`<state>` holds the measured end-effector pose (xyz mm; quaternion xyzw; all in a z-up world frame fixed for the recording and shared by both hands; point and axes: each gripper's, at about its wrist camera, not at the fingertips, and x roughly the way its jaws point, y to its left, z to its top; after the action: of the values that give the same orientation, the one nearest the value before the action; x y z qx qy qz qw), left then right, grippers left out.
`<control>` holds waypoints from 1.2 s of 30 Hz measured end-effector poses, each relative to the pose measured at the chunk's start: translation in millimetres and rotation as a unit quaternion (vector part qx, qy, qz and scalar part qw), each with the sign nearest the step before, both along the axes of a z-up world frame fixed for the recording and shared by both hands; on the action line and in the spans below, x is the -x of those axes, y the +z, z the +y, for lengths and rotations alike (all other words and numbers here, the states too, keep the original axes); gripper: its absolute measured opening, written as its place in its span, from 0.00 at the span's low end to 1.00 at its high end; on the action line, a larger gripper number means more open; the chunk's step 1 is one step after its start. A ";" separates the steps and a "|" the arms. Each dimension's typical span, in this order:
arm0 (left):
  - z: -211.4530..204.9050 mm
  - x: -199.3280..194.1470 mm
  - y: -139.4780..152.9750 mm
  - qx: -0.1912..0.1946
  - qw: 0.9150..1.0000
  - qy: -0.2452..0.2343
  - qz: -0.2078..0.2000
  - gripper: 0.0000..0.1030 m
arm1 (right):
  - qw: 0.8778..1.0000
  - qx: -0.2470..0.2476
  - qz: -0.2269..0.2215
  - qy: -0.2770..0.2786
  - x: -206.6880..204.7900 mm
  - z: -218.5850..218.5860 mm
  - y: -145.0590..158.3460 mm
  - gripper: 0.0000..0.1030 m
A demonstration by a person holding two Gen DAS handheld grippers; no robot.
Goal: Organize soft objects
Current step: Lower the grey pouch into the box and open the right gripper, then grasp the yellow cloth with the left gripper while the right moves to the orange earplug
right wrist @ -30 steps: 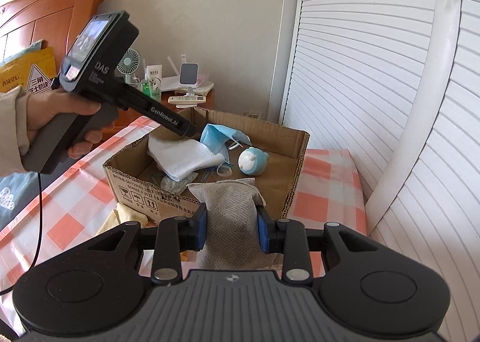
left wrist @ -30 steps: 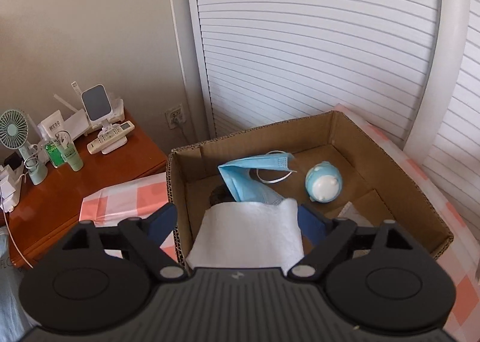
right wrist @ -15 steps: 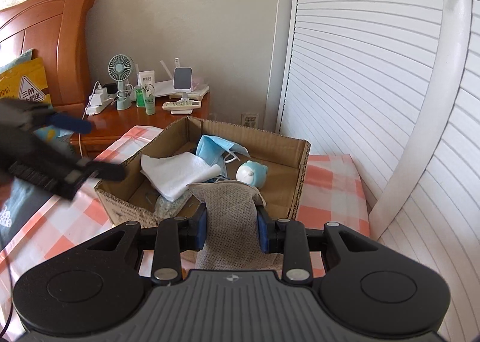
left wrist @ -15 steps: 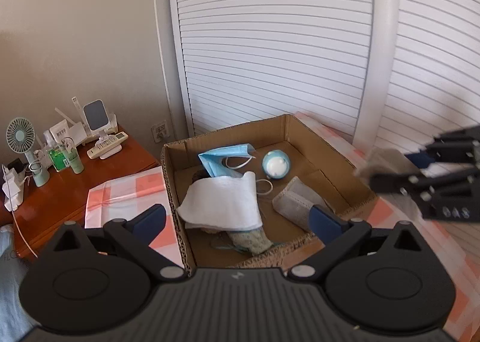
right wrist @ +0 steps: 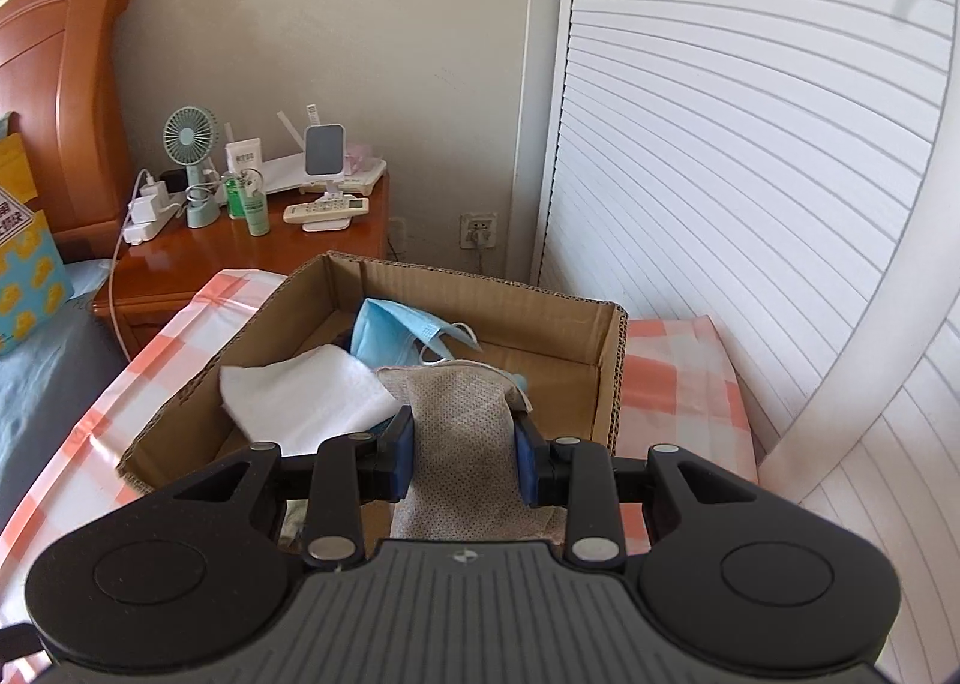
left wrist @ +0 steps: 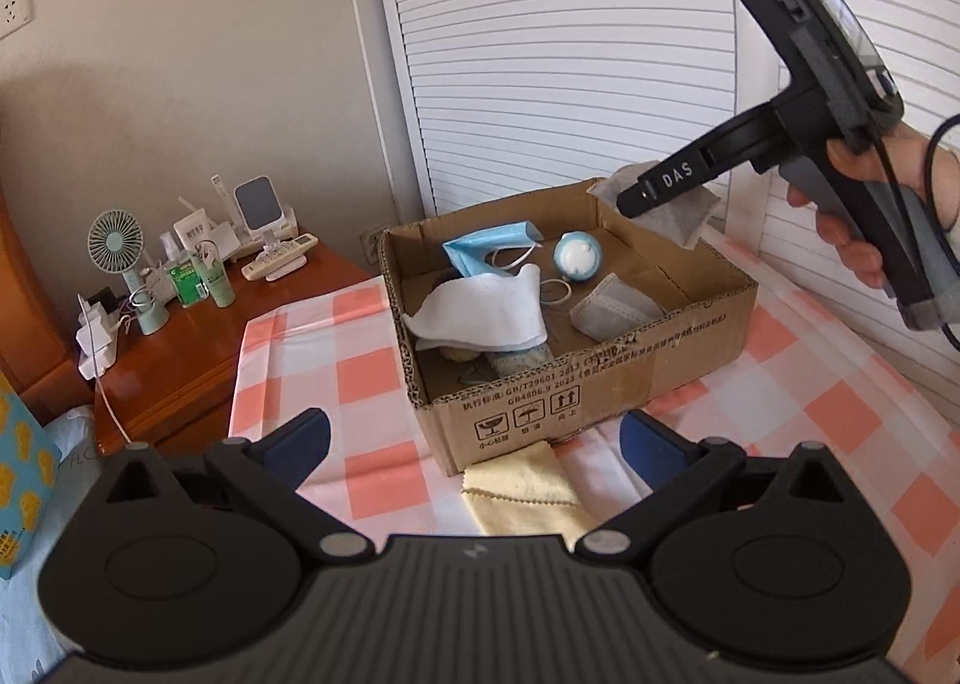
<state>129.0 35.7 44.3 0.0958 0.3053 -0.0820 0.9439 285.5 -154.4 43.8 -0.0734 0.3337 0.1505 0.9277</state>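
"DAS" on right tool (left wrist: 645, 192); "GB/T29601" on box (left wrist: 600, 384)

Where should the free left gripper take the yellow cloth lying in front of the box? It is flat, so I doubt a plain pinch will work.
Probably the yellow cloth is best pinched at its near edge, coming from above and tilted. It lies flat on the checked cover, partly against the cardboard box, so only the near side is free for the open left gripper.

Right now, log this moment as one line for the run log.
left gripper: open, empty | right gripper: shut on grey mesh pouch, over cardboard box | white cloth: in box | yellow cloth: outside box
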 end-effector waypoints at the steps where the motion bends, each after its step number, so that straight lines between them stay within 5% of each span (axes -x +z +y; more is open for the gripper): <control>1: 0.6 1.3 -1.2 -0.003 1.000 0.004 0.000 0.99 | 1.000 0.001 0.001 -0.004 -5.1 0.6 -1.3 0.36; 3: 2.1 3.0 -2.0 -0.002 1.000 0.010 0.000 0.99 | 1.000 0.006 -0.001 -0.019 -16.2 1.4 -5.0 0.41; 5: 3.3 5.8 -3.7 0.002 1.000 0.009 0.002 0.99 | 0.999 0.012 0.002 -0.035 -26.8 0.5 -9.3 0.74; 8: 3.7 7.7 -7.9 0.003 1.000 0.008 0.009 0.99 | 0.998 0.022 -0.009 -0.056 -32.7 -3.6 -15.0 0.90; 16: 7.0 10.6 -14.0 0.021 0.999 0.003 0.027 0.99 | 0.998 0.013 -0.005 -0.055 -2.2 -7.6 -12.6 1.00; 25: 14.0 20.9 -15.8 0.035 0.999 0.004 0.024 0.99 | 0.998 0.018 -0.028 -0.047 59.0 2.1 -12.9 1.00; 36: 21.4 23.9 -26.8 0.060 0.998 -0.003 0.034 0.99 | 0.995 0.024 0.043 -0.087 88.7 8.8 -92.7 1.00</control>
<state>105.1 57.1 17.5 0.0368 0.3316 -0.1060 0.9367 196.8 -145.6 -48.9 -0.0597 0.3820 0.0648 0.9200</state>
